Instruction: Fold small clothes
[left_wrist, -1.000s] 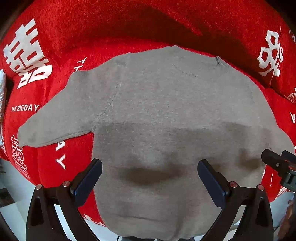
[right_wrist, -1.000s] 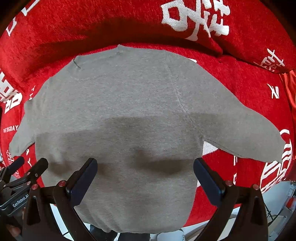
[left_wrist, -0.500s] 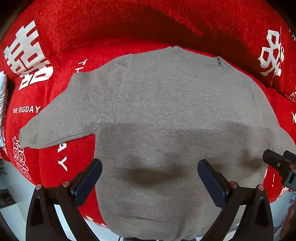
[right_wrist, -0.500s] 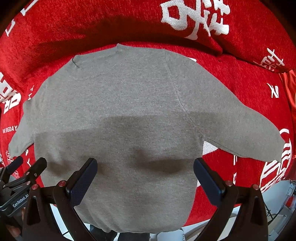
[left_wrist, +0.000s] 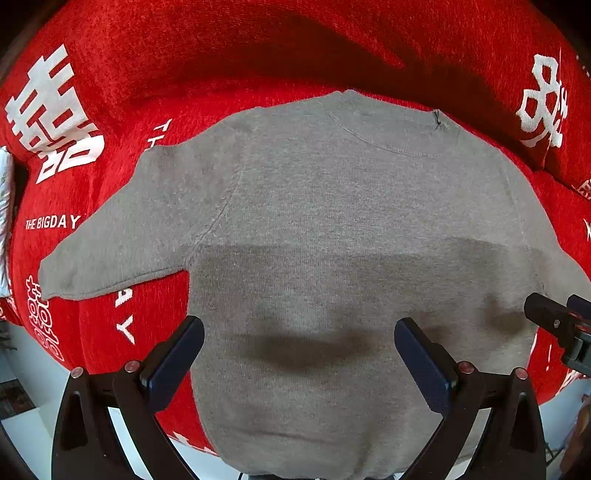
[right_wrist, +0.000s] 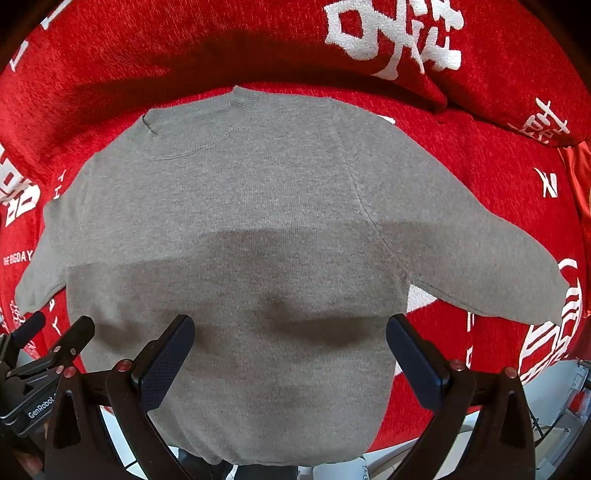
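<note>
Left wrist view. Left claw (left_wrist: 298, 352): spread wide, empty, poised above lower body of grey sweater (left_wrist: 332, 236). Sweater: laid flat, unfolded, neck away from viewer, on red blanket (left_wrist: 221, 62) with white lettering; own-left sleeve (left_wrist: 122, 236) stretched out sideways across blanket. Hem draped over near edge. Tip of right claw (left_wrist: 554, 321) at frame's right edge, near sweater's side.

Right wrist view. Right claw (right_wrist: 290, 350): spread wide, empty, above sweater's lower half. Other sleeve (right_wrist: 480, 258) extended to right, flat on blanket. Left claw visible at lower left, beside sweater's edge, parted.

Step, by judgement: start of fold; garment spread, nothing gripped. Next move, likely: lowering each claw onto a sleeve or hem corner, pinching through one layer of knit only, then carrying it toward the middle without dragging the body.
</note>
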